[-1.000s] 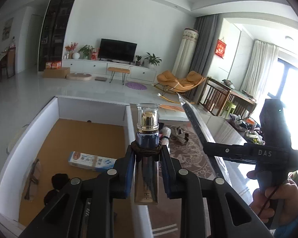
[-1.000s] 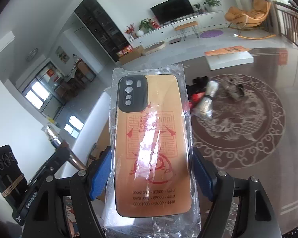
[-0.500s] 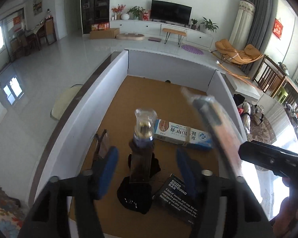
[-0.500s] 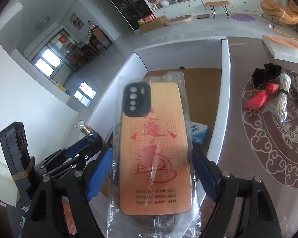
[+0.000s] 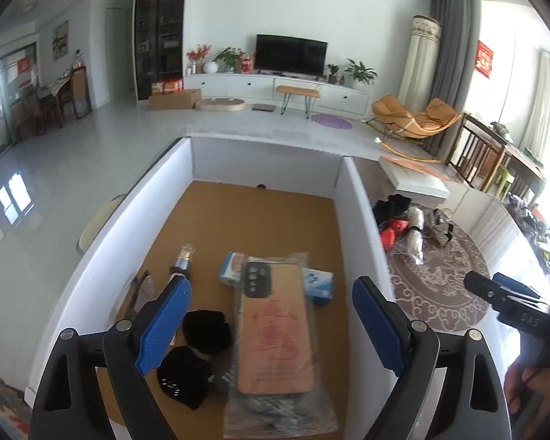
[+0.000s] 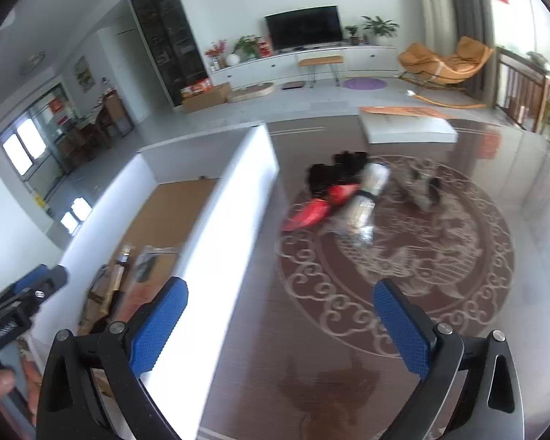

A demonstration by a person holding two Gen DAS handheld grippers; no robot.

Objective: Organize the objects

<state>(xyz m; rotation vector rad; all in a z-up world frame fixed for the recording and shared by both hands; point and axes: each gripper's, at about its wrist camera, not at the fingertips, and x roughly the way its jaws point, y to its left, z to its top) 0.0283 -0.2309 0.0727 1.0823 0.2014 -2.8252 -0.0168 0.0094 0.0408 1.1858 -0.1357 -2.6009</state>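
A white-walled box [image 5: 359, 220] with a brown floor holds the sorted things. An orange phone case in a clear bag [image 5: 275, 333] lies flat in it, slightly blurred, partly over a toothpaste carton [image 5: 317, 286]. The small gold-capped bottle [image 5: 182, 262] lies at the box's left. My left gripper [image 5: 271, 324] hovers above the box, its jaws opening with nothing gripped. My right gripper [image 6: 279, 326], jaws opening and empty, is over the dark patterned surface [image 6: 458, 293] right of the box wall [image 6: 216, 242]. Ahead of it lies a pile: a black item [image 6: 333, 172], a red item [image 6: 319, 205] and a clear wrapped bundle [image 6: 366, 201].
Black fabric pieces [image 5: 201, 330] and sunglasses [image 5: 141, 289] also lie in the box. A grey tangled item [image 6: 421, 187] and a flat white box [image 6: 407, 128] sit farther out on the surface. A hand holds the right gripper's handle [image 5: 506, 297] at the right edge.
Both grippers have opened. The bottle left the left jaws and the phone case left the right jaws; both now lie in the box. The right view swung toward the patterned surface.
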